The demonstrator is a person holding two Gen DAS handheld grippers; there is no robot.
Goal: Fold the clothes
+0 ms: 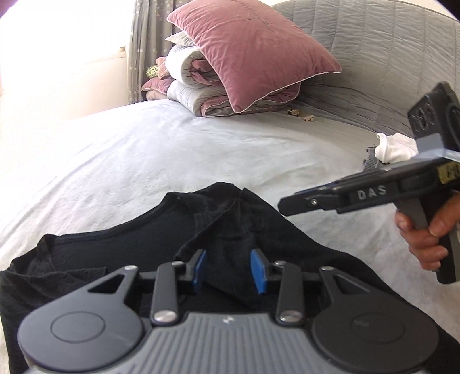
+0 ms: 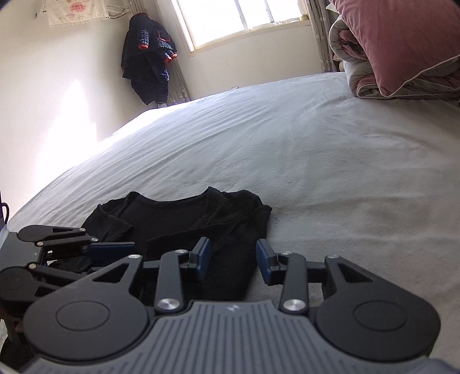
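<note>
A black t-shirt (image 1: 138, 244) (image 2: 178, 218) lies partly folded on the pale bed sheet (image 1: 143, 155), neckline away from me. My left gripper (image 1: 229, 269) hovers low over it, blue pads apart, with a raised ridge of black fabric between them that neither pad presses. In the right wrist view my right gripper (image 2: 233, 259) stands open over the shirt's right edge, one pad above cloth and one above sheet. The right gripper (image 1: 290, 205) shows side-on in the left wrist view, held by a hand (image 1: 425, 238). The left gripper (image 2: 112, 248) sits at the shirt's left side.
A pink pillow (image 1: 253, 54) leans on a folded quilt (image 1: 187, 72) at the bed's head, by a grey padded headboard (image 1: 373, 57). A white cloth (image 1: 394, 148) lies far right. A dark jacket (image 2: 149, 57) hangs in the corner beside the window (image 2: 238, 17).
</note>
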